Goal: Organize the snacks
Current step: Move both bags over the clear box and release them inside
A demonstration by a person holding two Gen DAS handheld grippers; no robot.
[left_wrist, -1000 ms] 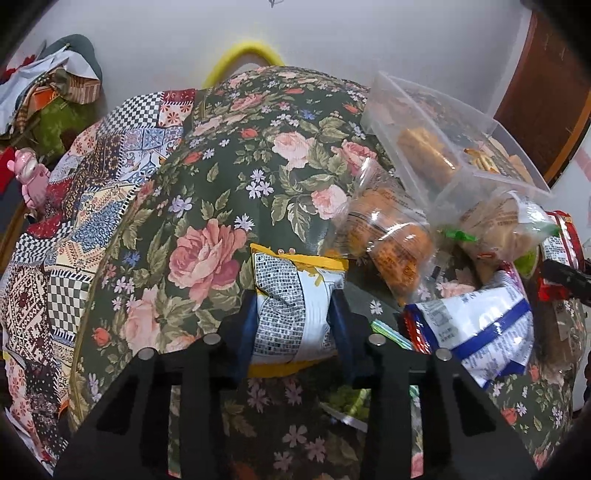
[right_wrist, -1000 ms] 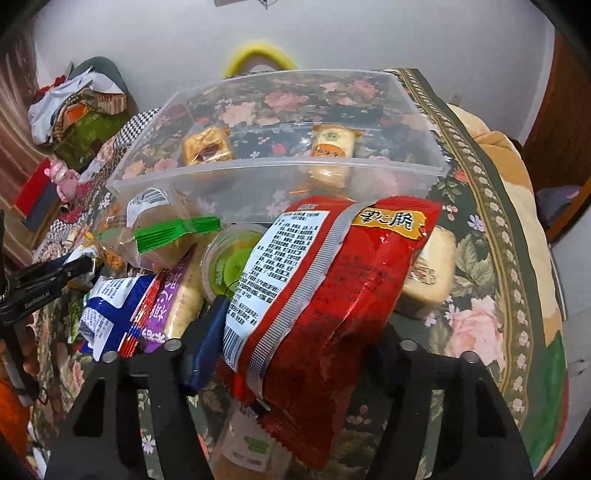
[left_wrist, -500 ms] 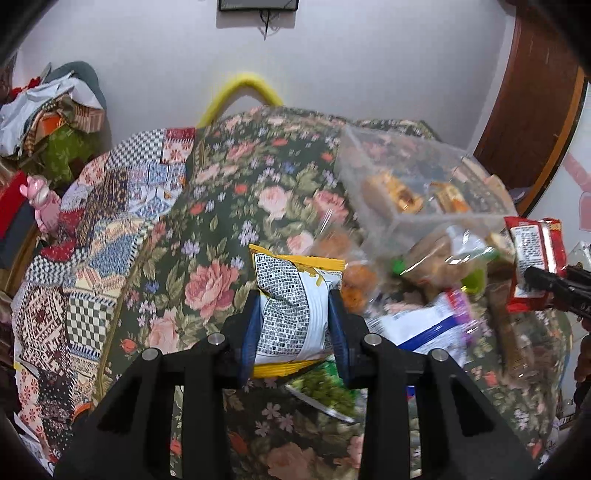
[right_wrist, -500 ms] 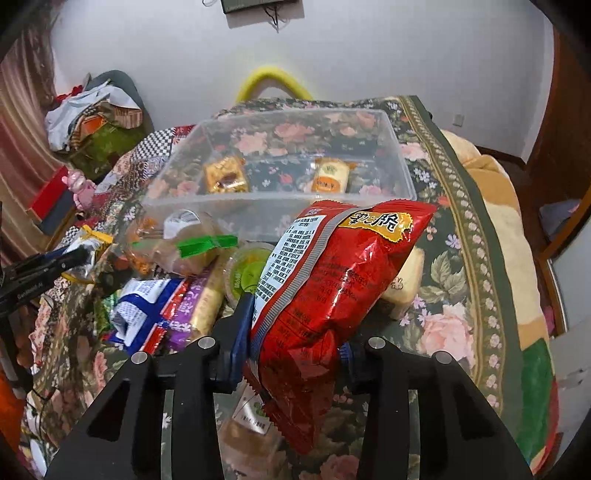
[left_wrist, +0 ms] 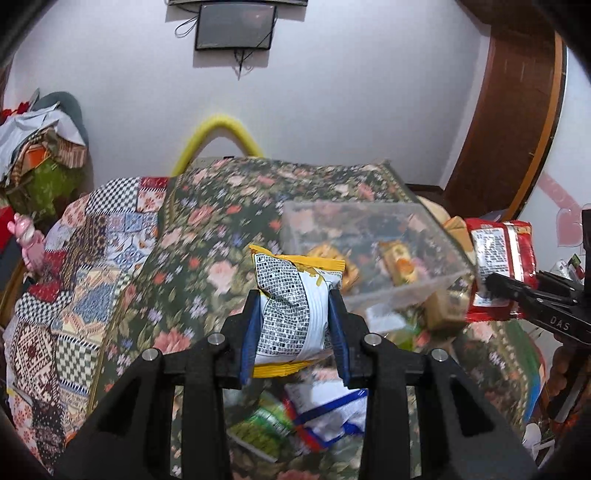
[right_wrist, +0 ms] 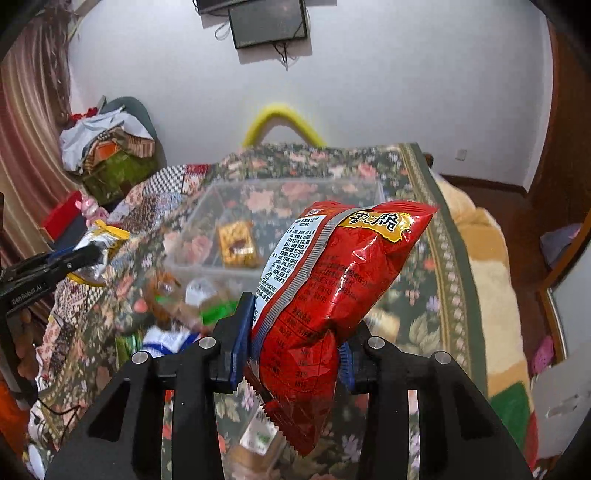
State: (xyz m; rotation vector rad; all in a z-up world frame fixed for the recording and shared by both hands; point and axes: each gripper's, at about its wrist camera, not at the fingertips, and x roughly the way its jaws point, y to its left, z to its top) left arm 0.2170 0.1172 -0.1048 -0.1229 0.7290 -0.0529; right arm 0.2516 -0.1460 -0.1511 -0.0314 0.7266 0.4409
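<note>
Snacks [right_wrist: 236, 242] in clear bin [right_wrist: 295, 184]; left gripper [left_wrist: 293, 325] clamping yellow packet [left_wrist: 291, 306], right gripper [right_wrist: 291, 347] red bag [right_wrist: 332, 280].

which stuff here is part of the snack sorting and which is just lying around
Part of the job:
- yellow and white snack bag, held in the left gripper
- red snack bag, held in the right gripper
- clear plastic bin
- loose snack packets on the floral cover

Just lying about:
- pile of clothes
- wall screen
- pink toy

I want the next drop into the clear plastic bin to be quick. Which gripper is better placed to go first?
Probably the right gripper: its red crinkly snack bag sits straight before the clear plastic bin. The left gripper, holding a white-and-yellow packet, is off to the bin's side.
</note>
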